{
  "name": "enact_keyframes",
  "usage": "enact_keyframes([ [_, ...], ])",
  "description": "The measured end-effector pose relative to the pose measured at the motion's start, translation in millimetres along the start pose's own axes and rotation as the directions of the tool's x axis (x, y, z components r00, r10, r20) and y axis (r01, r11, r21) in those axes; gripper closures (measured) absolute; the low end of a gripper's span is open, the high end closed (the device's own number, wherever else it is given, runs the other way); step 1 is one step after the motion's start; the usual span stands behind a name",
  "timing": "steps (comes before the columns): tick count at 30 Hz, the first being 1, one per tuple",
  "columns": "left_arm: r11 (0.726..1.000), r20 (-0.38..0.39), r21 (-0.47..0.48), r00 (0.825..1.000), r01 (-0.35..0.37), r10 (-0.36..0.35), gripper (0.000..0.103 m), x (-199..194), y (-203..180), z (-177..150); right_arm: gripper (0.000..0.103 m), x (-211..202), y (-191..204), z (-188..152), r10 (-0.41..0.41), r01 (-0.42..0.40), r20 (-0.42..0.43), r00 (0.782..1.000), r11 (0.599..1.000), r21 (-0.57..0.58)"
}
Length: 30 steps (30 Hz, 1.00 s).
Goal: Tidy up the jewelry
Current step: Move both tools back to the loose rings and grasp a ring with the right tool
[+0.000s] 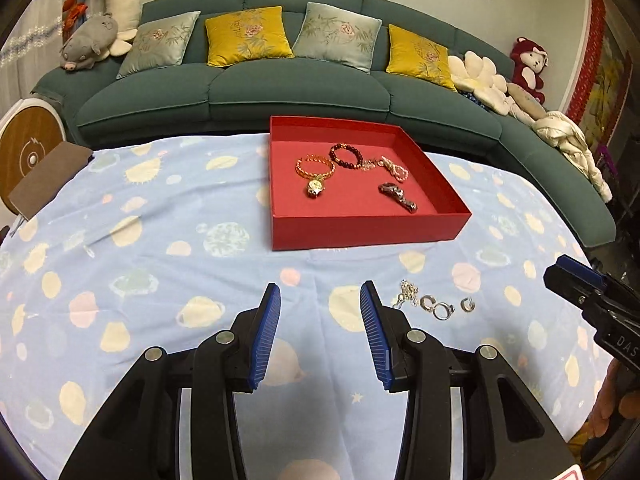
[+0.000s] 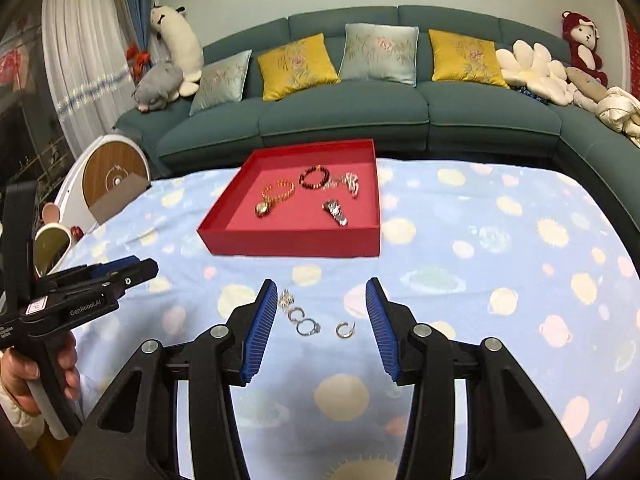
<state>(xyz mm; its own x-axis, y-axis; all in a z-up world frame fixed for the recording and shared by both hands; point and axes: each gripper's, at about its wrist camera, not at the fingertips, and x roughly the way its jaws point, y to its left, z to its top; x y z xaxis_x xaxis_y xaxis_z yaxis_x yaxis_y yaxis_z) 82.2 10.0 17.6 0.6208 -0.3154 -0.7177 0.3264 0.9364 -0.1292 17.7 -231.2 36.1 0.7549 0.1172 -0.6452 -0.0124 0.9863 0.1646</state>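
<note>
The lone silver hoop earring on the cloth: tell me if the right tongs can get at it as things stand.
Probably yes. The hoop earring lies apart from the other silver pieces, on bare cloth, just ahead of the right tongs, whose jaws stand open and empty. Nothing lies between them.

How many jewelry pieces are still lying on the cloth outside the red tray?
4, in a row in front of the red tray: a silver chain on the left, a small hoop, a ring, and a hoop earring on the right. None looks hidden.
</note>
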Motion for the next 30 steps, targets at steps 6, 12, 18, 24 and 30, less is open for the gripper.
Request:
enact_keyframes([
  [6, 1.000, -0.061, 0.004, 0.998, 0.010, -0.010, 0.064, 27, -3, -15, 0.059, 37, 8, -25, -0.022, 0.016, -0.088, 0.996, 0.998, -0.061],
  [12, 1.000, -0.065, 0.010, 0.998, 0.010, -0.010, 0.064, 34, -4, -16, 0.059, 72, 21, -39, -0.009, -0.006, -0.142, 0.990, 0.994, -0.105],
  [18, 1.000, -0.075, -0.003, 0.997, 0.018, -0.018, 0.064, 36, -3, -15, 0.062, 91, 23, -41, -0.009, -0.008, -0.173, 0.985, 0.995, -0.099],
  [24, 1.000, -0.080, -0.008, 0.996, 0.025, -0.025, 0.064, 35, -1, -16, 0.067, 104, 28, -43, -0.015, -0.008, -0.191, 0.982, 0.993, -0.117],
  [30, 0.999, -0.078, -0.017, 0.996, 0.030, -0.031, 0.064, 34, 0, -15, 0.074, 112, 31, -45, -0.036, 0.008, -0.202, 0.979, 0.990, -0.138],
])
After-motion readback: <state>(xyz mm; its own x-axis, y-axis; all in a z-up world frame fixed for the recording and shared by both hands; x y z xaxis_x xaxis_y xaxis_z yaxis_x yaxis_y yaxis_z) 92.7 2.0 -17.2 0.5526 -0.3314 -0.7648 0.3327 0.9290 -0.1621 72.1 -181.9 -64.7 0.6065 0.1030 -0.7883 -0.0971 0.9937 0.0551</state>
